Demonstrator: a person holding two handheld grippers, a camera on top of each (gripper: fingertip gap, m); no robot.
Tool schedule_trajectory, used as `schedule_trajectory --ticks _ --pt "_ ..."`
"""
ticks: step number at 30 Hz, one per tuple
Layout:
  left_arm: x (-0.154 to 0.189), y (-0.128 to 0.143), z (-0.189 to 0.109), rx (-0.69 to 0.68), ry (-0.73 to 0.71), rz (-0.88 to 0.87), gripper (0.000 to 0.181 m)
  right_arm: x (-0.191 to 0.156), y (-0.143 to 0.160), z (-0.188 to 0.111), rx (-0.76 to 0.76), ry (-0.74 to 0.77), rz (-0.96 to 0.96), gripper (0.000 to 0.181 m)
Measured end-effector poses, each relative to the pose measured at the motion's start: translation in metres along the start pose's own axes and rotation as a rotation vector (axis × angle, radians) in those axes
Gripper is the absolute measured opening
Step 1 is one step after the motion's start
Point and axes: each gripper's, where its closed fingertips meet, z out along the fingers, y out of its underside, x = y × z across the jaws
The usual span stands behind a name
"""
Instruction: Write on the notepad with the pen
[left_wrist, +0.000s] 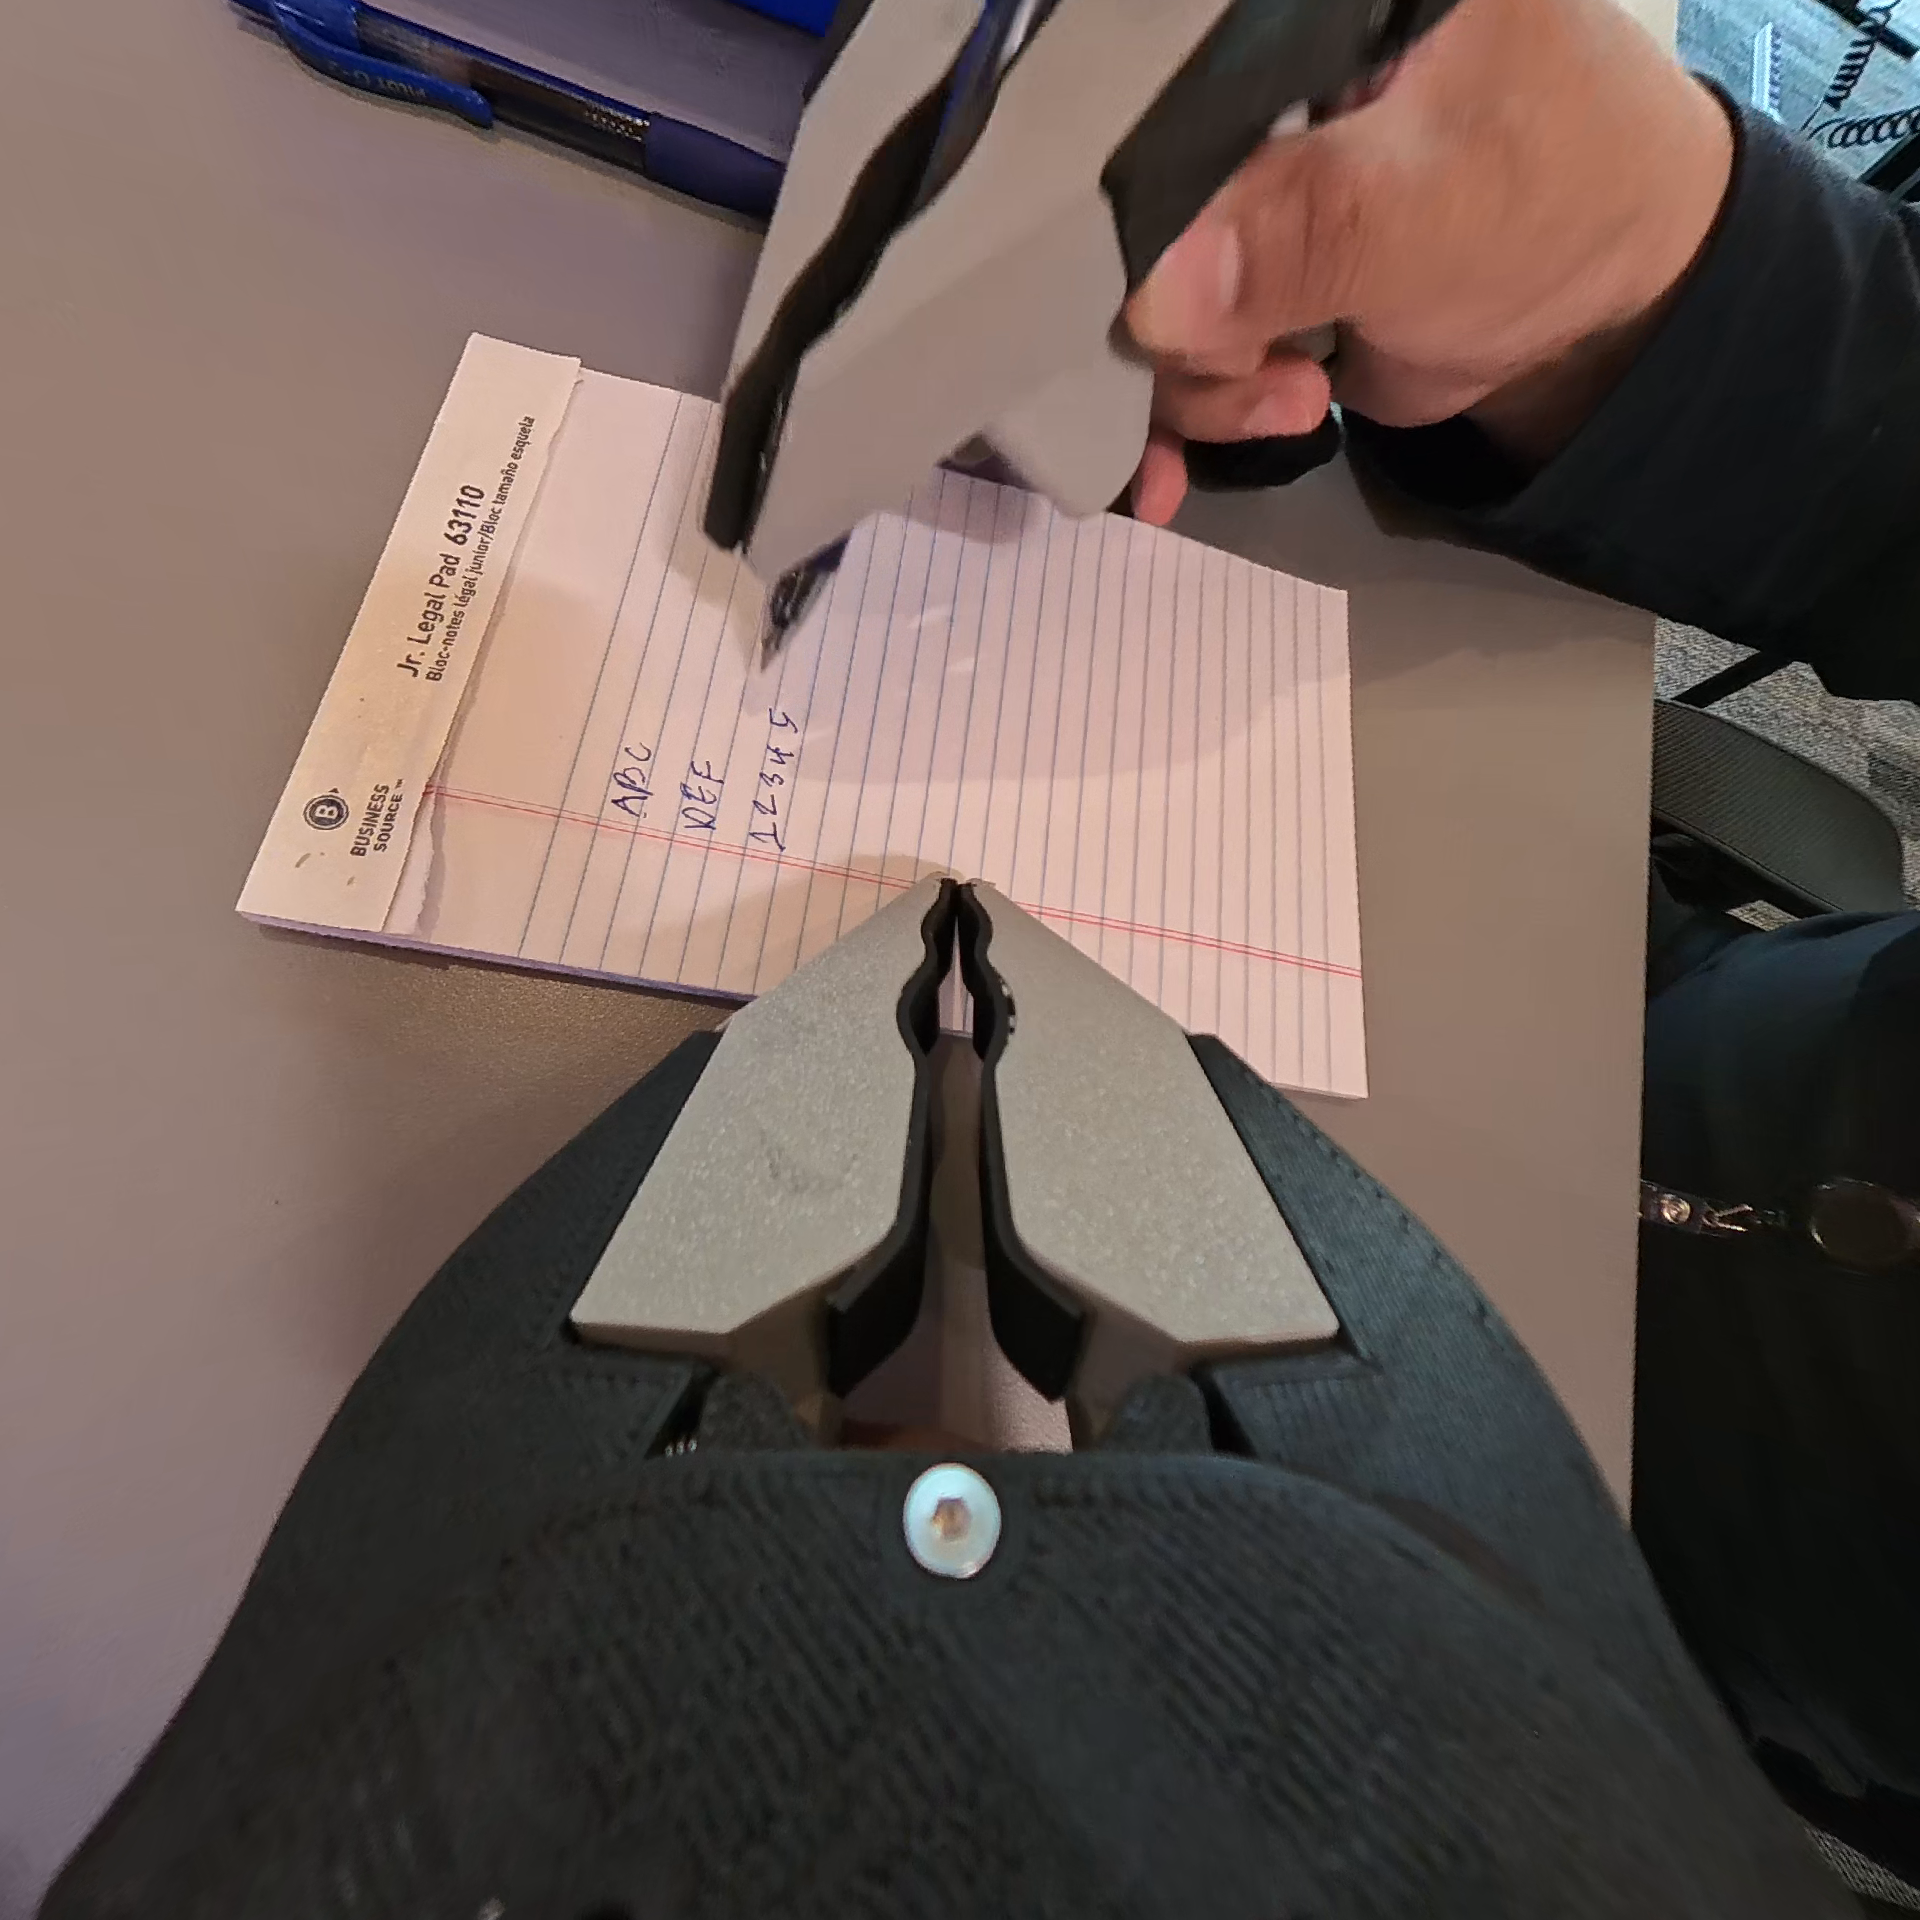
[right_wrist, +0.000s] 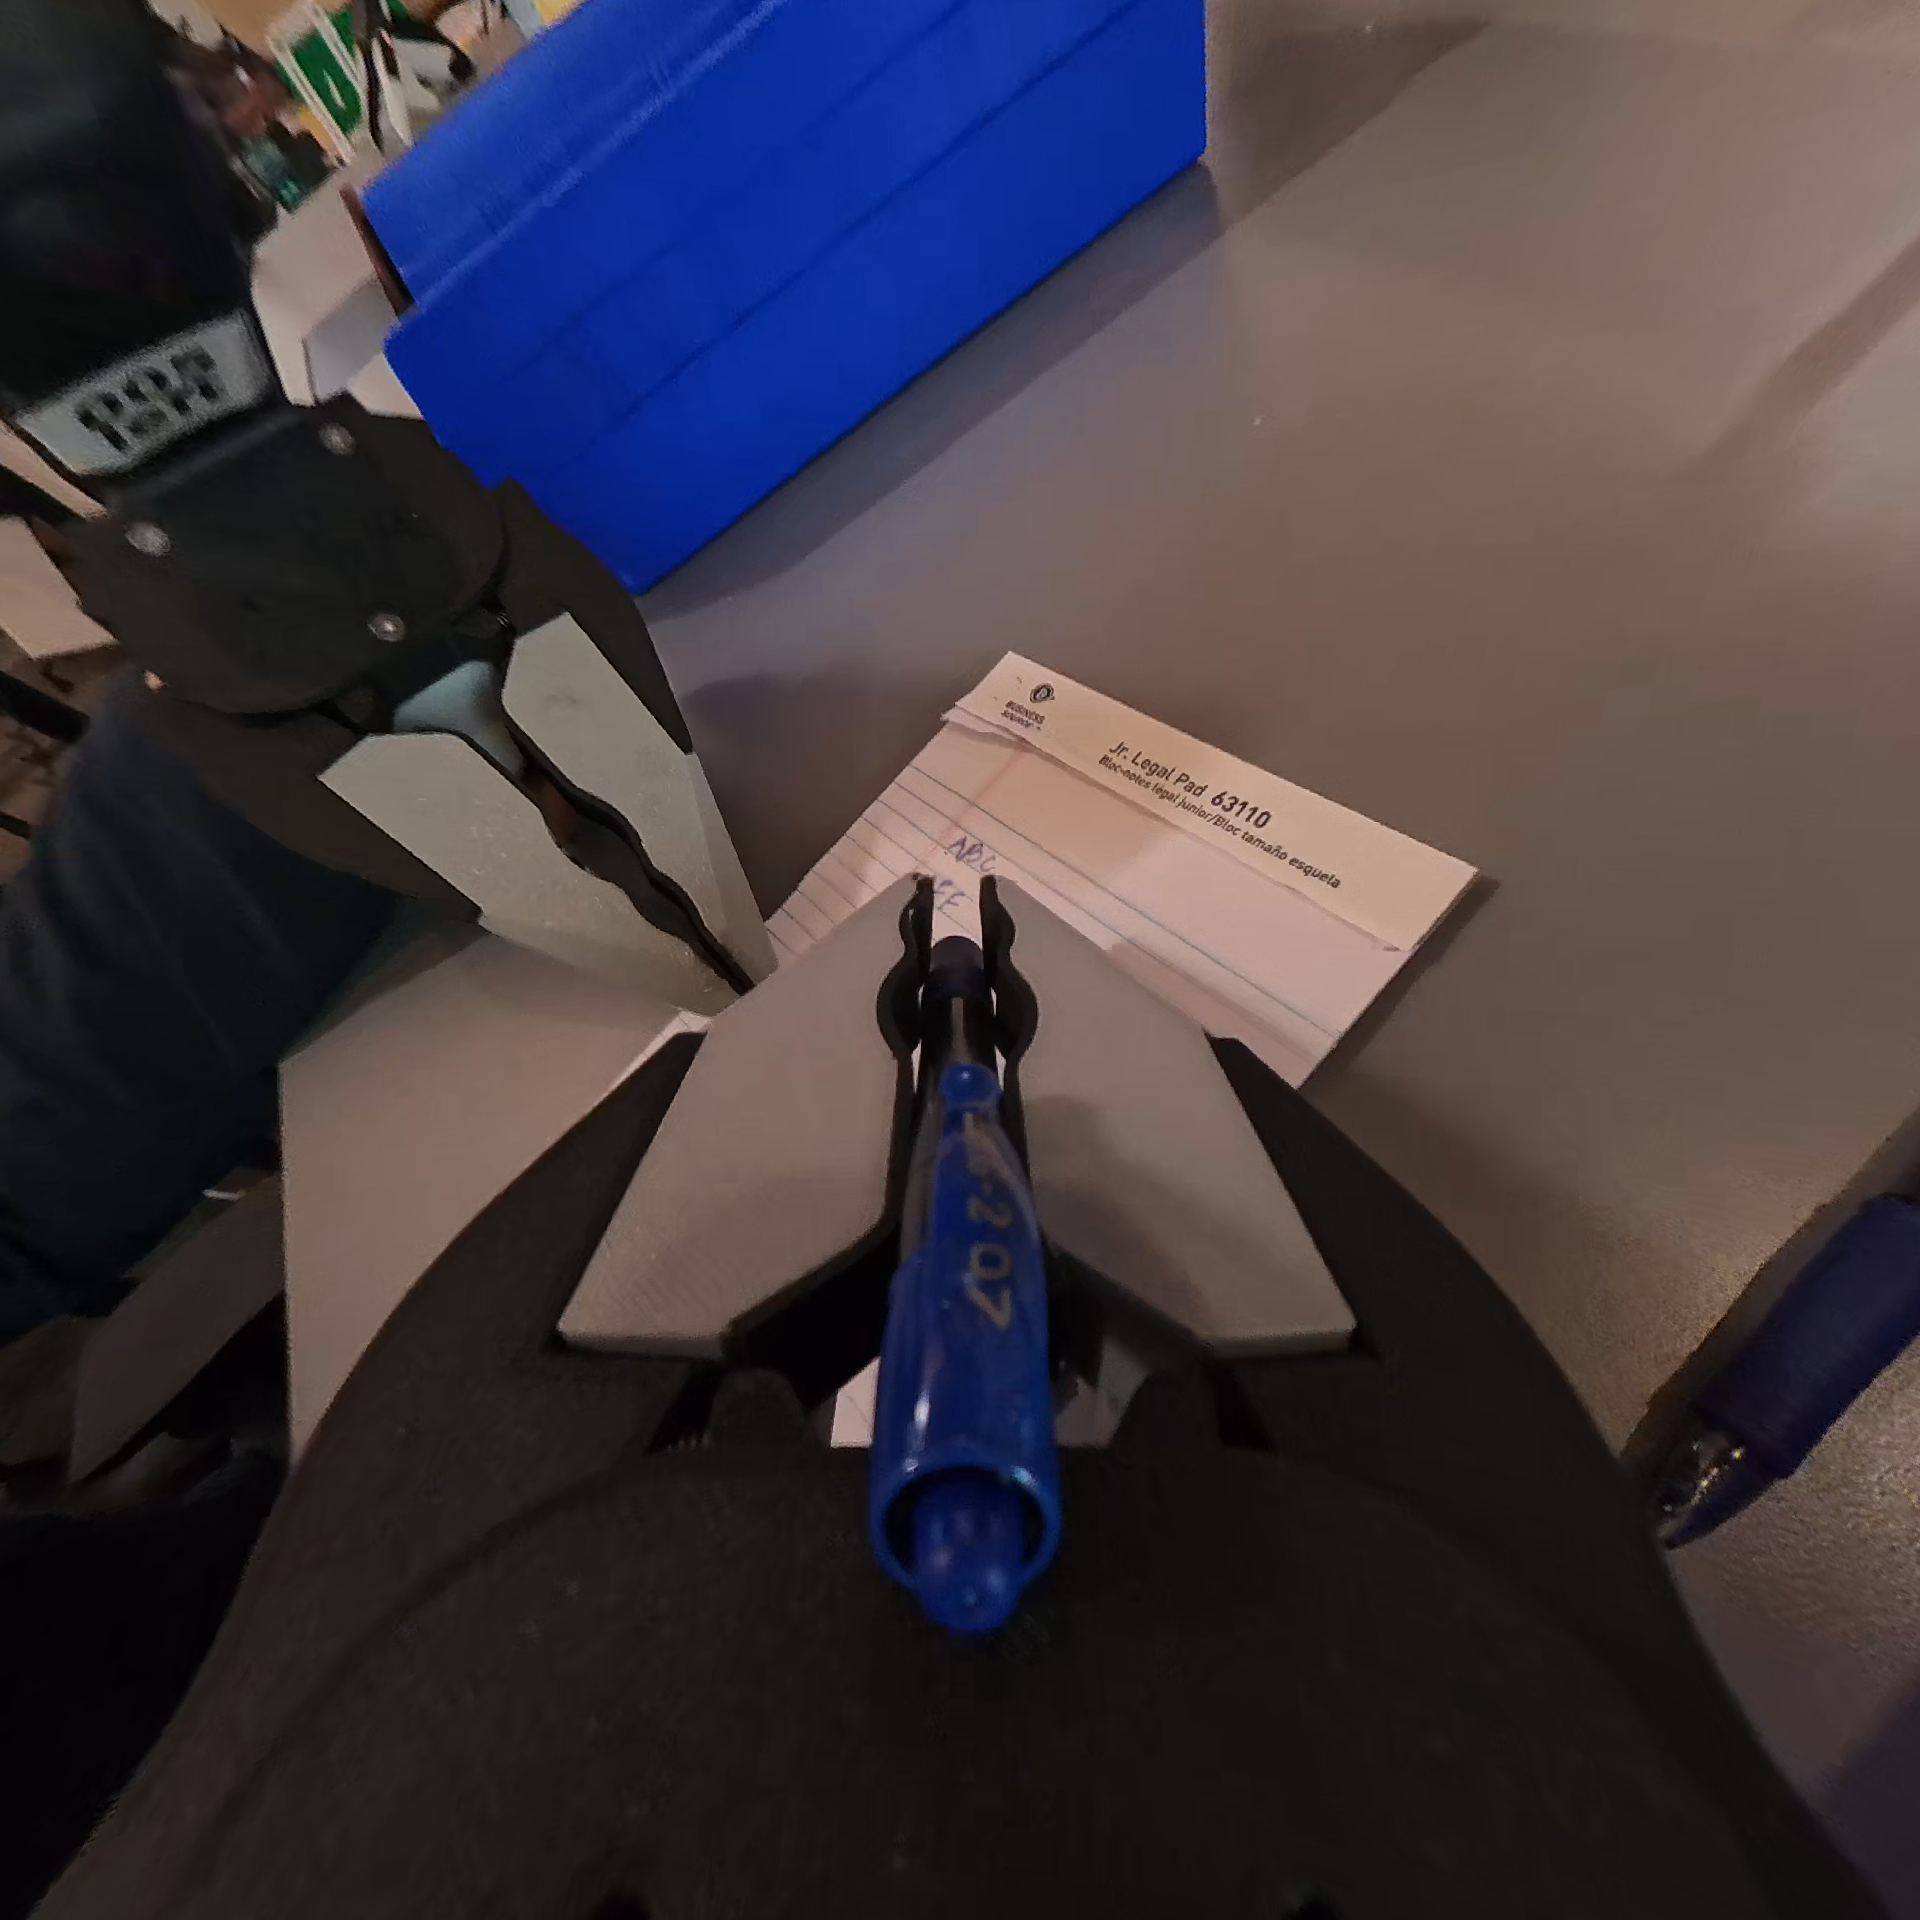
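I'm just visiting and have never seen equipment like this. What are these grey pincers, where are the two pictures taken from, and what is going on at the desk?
A person holds a hand-operated grey claw in each hand; each carries a camera looking along its fingers. The left claw, shut and empty, rests on the white lined notepad lying on the grey table. The right claw is shut on a blue plastic pen, its tip above the page, which already bears blue handwriting. A blue box and another blue pen lie nearby.

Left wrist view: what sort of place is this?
Probably an office desk: a lined notepad on a grey tabletop, spare blue pens nearby, an office chair and carpet beyond the edge.
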Motion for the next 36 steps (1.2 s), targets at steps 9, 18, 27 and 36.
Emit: schedule_trajectory --ticks 9,18,27,36 --pt "0.0 0.0 0.0 0.0 -0.001 0.001 0.0 -0.007 -0.013 -0.004 0.059 0.022 -0.097 0.006" --pt "0.0 -0.001 0.0 0.001 0.003 -0.008 0.0 -0.012 -0.029 -0.013 0.165 0.025 -0.147 0.006" --pt "0.0 -0.001 0.001 0.002 0.001 -0.007 0.0 -0.027 -0.029 -0.009 0.171 -0.034 -0.194 0.006" --pt "0.012 -0.019 -0.009 0.125 0.091 -0.02 0.0 -0.071 -0.056 -0.042 0.375 -0.335 -0.179 0.006"
